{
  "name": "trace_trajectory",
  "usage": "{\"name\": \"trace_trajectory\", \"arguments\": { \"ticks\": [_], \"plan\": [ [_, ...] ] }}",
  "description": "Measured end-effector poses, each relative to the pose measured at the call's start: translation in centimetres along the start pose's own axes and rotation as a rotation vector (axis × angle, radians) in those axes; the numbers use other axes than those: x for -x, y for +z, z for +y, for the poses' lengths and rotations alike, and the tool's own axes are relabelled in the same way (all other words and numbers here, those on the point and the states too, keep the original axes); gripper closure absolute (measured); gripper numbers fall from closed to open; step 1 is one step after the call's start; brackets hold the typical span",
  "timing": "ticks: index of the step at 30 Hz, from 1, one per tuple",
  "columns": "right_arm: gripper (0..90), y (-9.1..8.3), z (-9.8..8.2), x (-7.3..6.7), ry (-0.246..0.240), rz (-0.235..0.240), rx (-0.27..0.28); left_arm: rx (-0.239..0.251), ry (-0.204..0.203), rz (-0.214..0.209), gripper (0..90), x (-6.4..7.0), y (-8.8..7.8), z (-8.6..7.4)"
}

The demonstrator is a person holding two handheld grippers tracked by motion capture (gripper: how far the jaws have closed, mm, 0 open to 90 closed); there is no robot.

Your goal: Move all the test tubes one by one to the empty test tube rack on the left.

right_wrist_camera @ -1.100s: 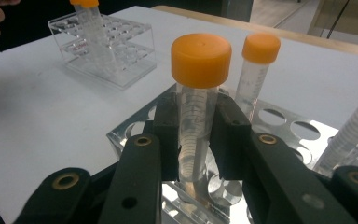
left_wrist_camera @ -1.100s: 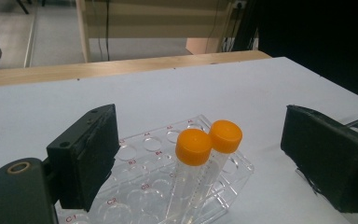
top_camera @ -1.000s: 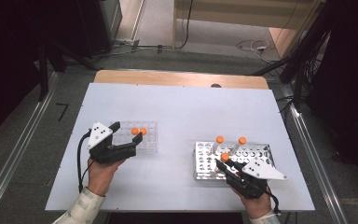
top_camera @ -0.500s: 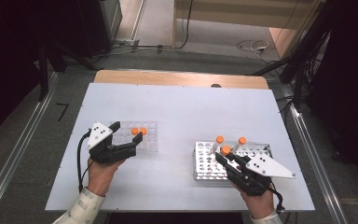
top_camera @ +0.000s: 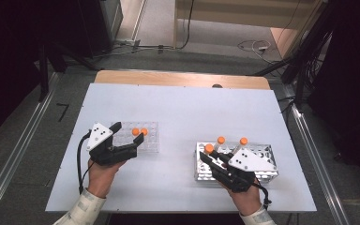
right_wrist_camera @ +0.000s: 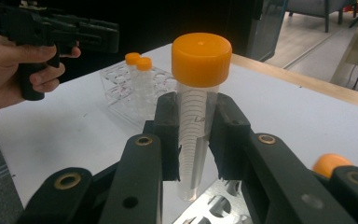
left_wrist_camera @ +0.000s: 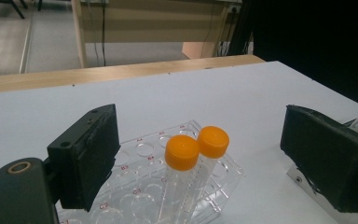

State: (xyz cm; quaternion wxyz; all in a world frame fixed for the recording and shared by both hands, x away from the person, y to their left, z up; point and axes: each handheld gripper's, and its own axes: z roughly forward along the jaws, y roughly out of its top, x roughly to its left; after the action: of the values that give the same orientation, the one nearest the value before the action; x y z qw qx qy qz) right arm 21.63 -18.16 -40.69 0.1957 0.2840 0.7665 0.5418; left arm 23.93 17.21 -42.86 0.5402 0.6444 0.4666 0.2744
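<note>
Right gripper (right_wrist_camera: 196, 140): black jaws with matte foam pads (right_wrist_camera: 168, 135), clamping a clear conical tube (right_wrist_camera: 196, 135) below its ribbed orange screw cap; printed graduation lines are showing on the tube wall. In the high view this gripper (top_camera: 209, 157) is holding the tube's orange cap (top_camera: 209, 148) just over the left end of the metal rack (top_camera: 267, 152), its tip clearing the perforated top plate.

Left gripper (left_wrist_camera: 205, 168): jaws standing wide apart, gripping nothing, flat dark pads (left_wrist_camera: 91, 154) showing rough edges. It is sitting just near of the clear acrylic rack (left_wrist_camera: 154, 149), which is carrying two orange-capped tubes (left_wrist_camera: 182, 154) side by side at its right end; round wells with red lettering are lying vacant beside them.

Metal rack: shiny, rectangular, holed in rows, standing at near right on the table (top_camera: 183, 108), with two more capped tubes (top_camera: 221, 140) leaning at its far side.

Table: smooth white board with a pale wooden strip along the far edge. A broad bare stretch is lying between the two racks and across the far half.
</note>
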Motion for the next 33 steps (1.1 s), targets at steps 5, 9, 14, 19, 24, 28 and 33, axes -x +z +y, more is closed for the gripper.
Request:
{"name": "trace_trajectory", "arguments": {
  "ticks": [5, 9, 14, 19, 24, 28, 33],
  "plan": [
    [72.2, 1.4, -0.1, -0.6, -0.011, 0.025, -0.023, 0.002, 0.003, -0.008, 11.4, 0.2, -0.1, 0.1],
    [72.2, 2.6, -0.2, -1.1, -0.023, 0.042, -0.039, 0.000, 0.008, -0.017, 11.5, 0.5, 0.0, 0.0],
    [72.3, 4.0, -0.2, -1.5, -0.033, 0.058, -0.054, 0.000, 0.012, -0.033, 11.6, 1.0, 0.0, 0.0],
    [72.2, 5.3, -0.4, -1.9, -0.043, 0.068, -0.070, 0.001, 0.024, -0.056, 12.2, 1.6, 0.0, 0.1],
    [72.3, 6.8, -0.6, -2.5, -0.048, 0.075, -0.089, -0.003, 0.039, -0.089, 12.5, 2.4, -0.1, 0.1],
    [72.2, 7.8, -0.6, -2.9, -0.054, 0.083, -0.101, 0.001, 0.045, -0.126, 15.4, 3.0, -0.1, 0.0],
    [72.3, 8.8, -0.6, -3.6, -0.057, 0.093, -0.111, -0.001, 0.057, -0.185, 19.1, 4.0, -0.3, 0.1]
  ]
}}
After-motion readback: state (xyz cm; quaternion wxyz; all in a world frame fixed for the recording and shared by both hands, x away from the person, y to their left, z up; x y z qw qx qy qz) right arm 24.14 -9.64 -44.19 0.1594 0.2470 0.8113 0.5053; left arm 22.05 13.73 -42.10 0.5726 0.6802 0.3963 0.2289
